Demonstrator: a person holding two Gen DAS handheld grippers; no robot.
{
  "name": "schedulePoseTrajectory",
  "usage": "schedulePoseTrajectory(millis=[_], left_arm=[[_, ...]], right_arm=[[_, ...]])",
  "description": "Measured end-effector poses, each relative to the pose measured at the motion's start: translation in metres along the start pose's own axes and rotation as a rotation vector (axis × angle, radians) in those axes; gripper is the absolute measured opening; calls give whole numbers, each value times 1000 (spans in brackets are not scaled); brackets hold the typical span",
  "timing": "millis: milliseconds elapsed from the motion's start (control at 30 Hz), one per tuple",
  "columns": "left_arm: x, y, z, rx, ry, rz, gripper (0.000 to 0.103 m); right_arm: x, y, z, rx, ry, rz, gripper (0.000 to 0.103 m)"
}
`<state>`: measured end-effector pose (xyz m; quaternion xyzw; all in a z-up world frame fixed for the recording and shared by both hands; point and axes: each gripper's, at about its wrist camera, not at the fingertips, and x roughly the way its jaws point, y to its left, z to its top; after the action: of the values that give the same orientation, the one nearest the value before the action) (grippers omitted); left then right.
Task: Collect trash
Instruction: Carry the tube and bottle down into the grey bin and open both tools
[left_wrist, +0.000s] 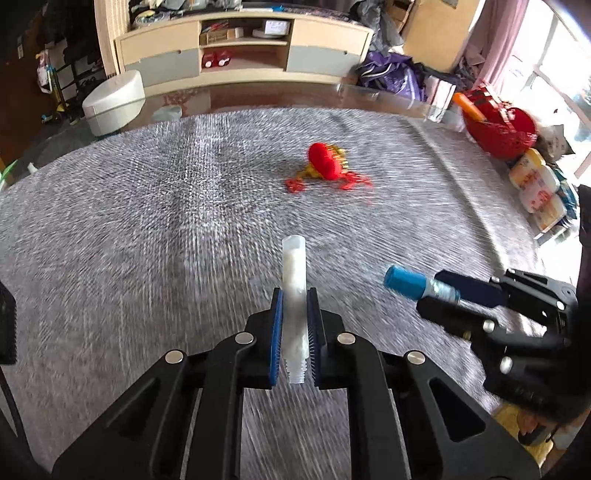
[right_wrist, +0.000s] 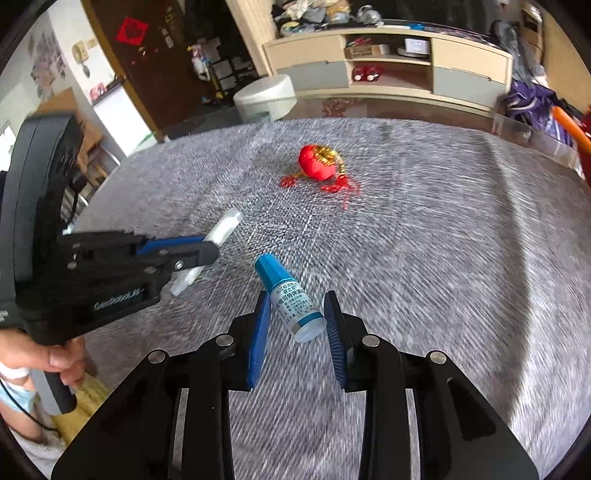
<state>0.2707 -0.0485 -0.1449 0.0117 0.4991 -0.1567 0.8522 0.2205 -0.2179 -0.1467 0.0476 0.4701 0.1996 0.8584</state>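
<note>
My left gripper (left_wrist: 294, 295) is shut on a translucent white tube (left_wrist: 293, 266) that stands upright between the blue pads, its threaded end pointing down. From the right wrist view, the left gripper (right_wrist: 212, 248) holds that tube (right_wrist: 229, 221) above the grey cloth. My right gripper (right_wrist: 297, 295) is shut on a small bottle (right_wrist: 291, 302) with a blue cap and a printed label, tilted between the pads. In the left wrist view the right gripper (left_wrist: 430, 291) carries this bottle (left_wrist: 406, 282) with the cap pointing left. A person's hand (right_wrist: 62, 360) grips the left handle.
A red ornament (left_wrist: 327, 162) with gold and red tassels lies on the grey cloth (left_wrist: 147, 221) farther out. A red basket (left_wrist: 498, 129) and yellow-white packs (left_wrist: 535, 184) sit at the right edge. Beyond the table stand a white round stool (left_wrist: 114, 99) and a low cabinet (left_wrist: 243, 48).
</note>
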Motion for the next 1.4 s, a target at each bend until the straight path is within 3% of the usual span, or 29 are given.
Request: schedulePoseTrajectory(millis=[267, 600, 967, 1167, 1267, 1400], left_arm=[[-73, -17, -40, 32, -82, -13, 11], [-105, -27, -118, 35, -42, -28, 11], [-80, -31, -205, -8, 99, -71, 12], [-55, -37, -238, -37, 193, -68, 12], [-41, -39, -251, -48, 242, -80, 12], [-27, -35, -261, -72, 286, -92, 12]], right_arm=[[-67, 12, -38, 25, -67, 24, 31], [-85, 23, -99, 88, -12, 94, 31], [-54, 30, -183, 171, 177, 115, 31], [-30, 38, -209, 185, 248, -9, 31], [-19, 49, -218, 130, 271, -70, 31], [-5, 56, -227, 80, 315, -82, 31]])
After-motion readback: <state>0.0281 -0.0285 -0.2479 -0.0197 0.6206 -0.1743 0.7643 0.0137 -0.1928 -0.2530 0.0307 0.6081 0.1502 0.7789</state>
